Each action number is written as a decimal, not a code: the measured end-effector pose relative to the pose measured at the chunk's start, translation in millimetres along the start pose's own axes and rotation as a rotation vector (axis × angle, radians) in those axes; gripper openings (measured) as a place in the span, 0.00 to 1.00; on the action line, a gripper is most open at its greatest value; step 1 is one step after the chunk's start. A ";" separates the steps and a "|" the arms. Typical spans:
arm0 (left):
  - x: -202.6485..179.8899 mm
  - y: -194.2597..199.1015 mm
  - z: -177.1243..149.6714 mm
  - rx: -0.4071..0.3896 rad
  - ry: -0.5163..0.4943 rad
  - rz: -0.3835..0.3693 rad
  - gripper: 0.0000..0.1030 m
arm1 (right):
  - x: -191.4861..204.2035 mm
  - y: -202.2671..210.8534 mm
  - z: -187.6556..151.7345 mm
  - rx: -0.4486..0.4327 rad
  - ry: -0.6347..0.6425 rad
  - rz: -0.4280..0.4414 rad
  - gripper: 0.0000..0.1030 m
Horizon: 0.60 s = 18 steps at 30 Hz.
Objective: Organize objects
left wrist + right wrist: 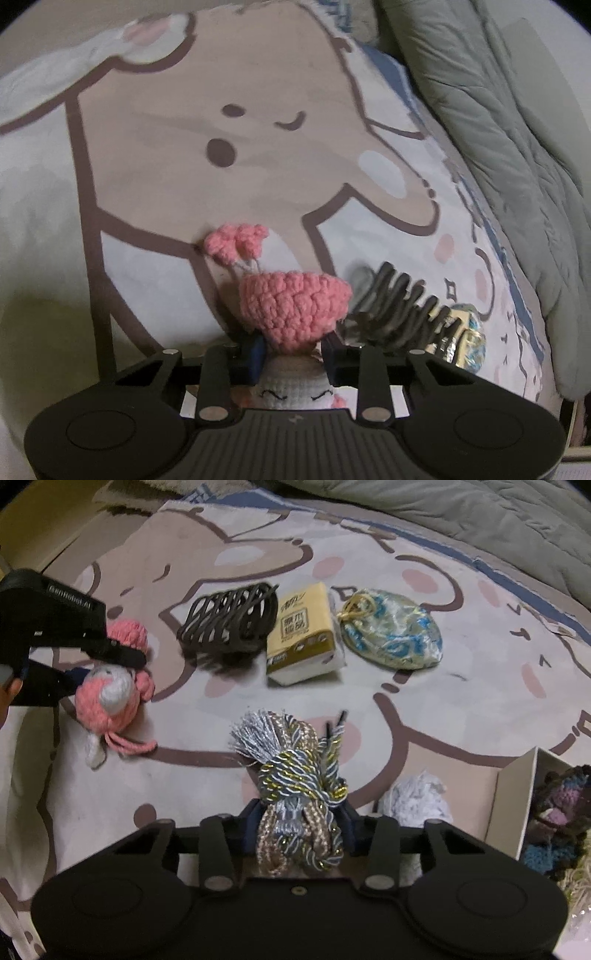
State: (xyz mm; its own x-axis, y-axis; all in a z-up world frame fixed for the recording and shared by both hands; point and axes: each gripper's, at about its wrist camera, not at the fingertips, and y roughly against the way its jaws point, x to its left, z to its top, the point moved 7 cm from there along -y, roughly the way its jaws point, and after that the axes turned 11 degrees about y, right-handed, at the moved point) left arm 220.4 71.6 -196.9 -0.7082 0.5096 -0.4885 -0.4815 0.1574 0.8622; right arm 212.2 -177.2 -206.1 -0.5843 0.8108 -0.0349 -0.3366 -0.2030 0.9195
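Both grippers are loaded, which suggests two items are being carried at once toward storage. The left gripper [293, 354] has its jaws closed on a pink crocheted doll [293, 306], pinched around the middle so the pink hat juts forward past the fingertips while the white face with stitched eyes sits back toward the camera; in the right wrist view the left gripper [110, 653] and the doll [110, 694] hang at the far left, low over the bed sheet [461, 709], with the doll's pink limbs trailing onto the fabric. The right gripper [301, 819] has its jaws clamped on a bundle of braided tasselled cord [295, 775], gripped around the middle so the loose loops do not spill. A row on the cartoon-printed sheet waits farther away: a dark claw hair clip [231, 622], just beside it a yellow tissue pack [304, 633], then a blue-patterned drawstring pouch [393, 631] just right of that. At the near right stands an open cardboard box [511, 797] already holding knitted pieces, probably the destination. A grey quilt [480, 520] is bunched along the far edge.
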 end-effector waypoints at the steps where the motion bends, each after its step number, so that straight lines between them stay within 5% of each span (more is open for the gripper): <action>1: -2.7 3.4 -1.1 -0.004 -0.013 -0.006 0.31 | -1.4 3.2 0.9 -0.008 -0.008 -0.003 0.41; 18: -49.1 83.1 -34.8 -0.162 -0.384 -0.071 0.31 | -20.5 93.1 8.7 -0.228 -0.197 -0.064 0.40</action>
State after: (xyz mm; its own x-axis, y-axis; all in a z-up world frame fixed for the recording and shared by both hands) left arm 197.2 30.1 -105.9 -0.4410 0.7855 -0.4342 -0.6187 0.0844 0.7811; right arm 199.2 -208.0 -116.3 -0.4096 0.9122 0.0073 -0.5381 -0.2481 0.8056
